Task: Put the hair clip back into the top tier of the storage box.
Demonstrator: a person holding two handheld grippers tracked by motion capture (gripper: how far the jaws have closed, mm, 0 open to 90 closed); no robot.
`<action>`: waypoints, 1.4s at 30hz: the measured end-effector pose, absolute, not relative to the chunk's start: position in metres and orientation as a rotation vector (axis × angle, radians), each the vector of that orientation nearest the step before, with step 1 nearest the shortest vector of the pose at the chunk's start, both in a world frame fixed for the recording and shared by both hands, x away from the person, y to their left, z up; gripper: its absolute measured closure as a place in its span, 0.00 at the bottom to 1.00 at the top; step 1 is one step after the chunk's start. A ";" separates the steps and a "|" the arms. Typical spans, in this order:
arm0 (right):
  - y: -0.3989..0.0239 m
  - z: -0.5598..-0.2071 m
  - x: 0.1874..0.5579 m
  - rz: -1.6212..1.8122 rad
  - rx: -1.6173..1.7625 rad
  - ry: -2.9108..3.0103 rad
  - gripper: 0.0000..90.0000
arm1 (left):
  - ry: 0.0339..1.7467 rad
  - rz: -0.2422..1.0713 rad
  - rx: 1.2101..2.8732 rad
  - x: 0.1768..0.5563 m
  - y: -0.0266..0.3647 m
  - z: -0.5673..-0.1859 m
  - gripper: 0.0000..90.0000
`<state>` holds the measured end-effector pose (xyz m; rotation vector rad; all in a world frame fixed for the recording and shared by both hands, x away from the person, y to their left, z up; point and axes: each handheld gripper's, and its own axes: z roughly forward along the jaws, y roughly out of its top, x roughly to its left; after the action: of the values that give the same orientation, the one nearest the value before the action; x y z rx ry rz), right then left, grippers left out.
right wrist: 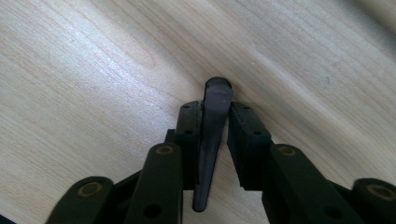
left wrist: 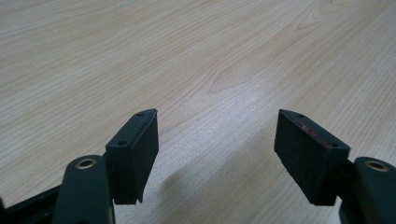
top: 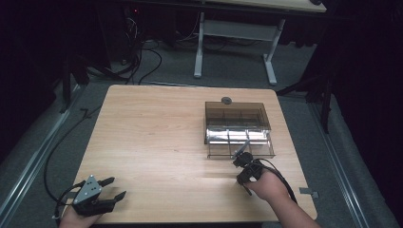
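Dim room, cables on the grey floor, and a pale wood counter [top: 157,137] in front of me. A smoked clear box [top: 237,128] with divided bins sits at about two o'clock from the counter's middle, a small dark cap [top: 226,100] just beyond its far edge.

My right gripper [right wrist: 215,119] is just off the box's near edge, at six o'clock from it. In the right gripper view its fingers [right wrist: 247,128] stand partway closed on either side of a slim dark handle [right wrist: 212,140], which I take for a spoon or small tool; the pads look to be touching or nearly touching it, and I can't tell if they press yet. Its long axis runs straight along the fingers, rounded end at twelve o'clock past the tips and tapered end back toward my palm. From above a thin pale shaft [top: 246,145] angles from that gripper toward the bins.

My left gripper [top: 111,190] idles at the seven o'clock corner, wide open and empty, well apart from everything. The right hand is plainly the nearer one.
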<state>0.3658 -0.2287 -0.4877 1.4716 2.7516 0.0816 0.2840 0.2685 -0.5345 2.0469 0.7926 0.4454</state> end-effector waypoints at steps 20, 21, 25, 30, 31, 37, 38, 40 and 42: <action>-0.227 -0.476 0.366 0.095 1.444 2.767 0.86 | 0.786 0.446 2.050 0.284 0.268 -0.535 0.35; -0.228 -0.475 0.366 0.099 1.430 2.770 0.86 | 0.786 0.444 2.053 0.284 0.268 -0.534 0.35; -0.228 -0.471 0.365 0.113 1.442 2.769 0.86 | 0.785 0.444 2.055 0.284 0.268 -0.534 0.35; -0.229 -0.466 0.364 0.126 1.438 2.779 0.86 | 0.785 0.445 2.054 0.284 0.268 -0.534 0.35; -0.229 -0.464 0.364 0.123 1.448 2.778 0.86 | 0.785 0.445 2.055 0.284 0.268 -0.534 0.35; -0.231 -0.456 0.363 0.135 1.431 2.798 0.86 | 0.785 0.444 2.055 0.284 0.268 -0.534 0.35; -0.231 -0.454 0.363 0.136 1.429 2.800 0.86 | 0.784 0.443 2.055 0.284 0.268 -0.534 0.35; -0.232 -0.450 0.363 0.133 1.434 2.799 0.86 | 0.784 0.442 2.056 0.284 0.268 -0.534 0.35; -0.233 -0.447 0.363 0.139 1.433 2.802 0.86 | 0.784 0.442 2.055 0.284 0.268 -0.535 0.35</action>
<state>0.3630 -0.2326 -0.4466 1.4326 2.8020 0.1388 0.2841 0.2681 -0.5345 2.0550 0.7843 0.4422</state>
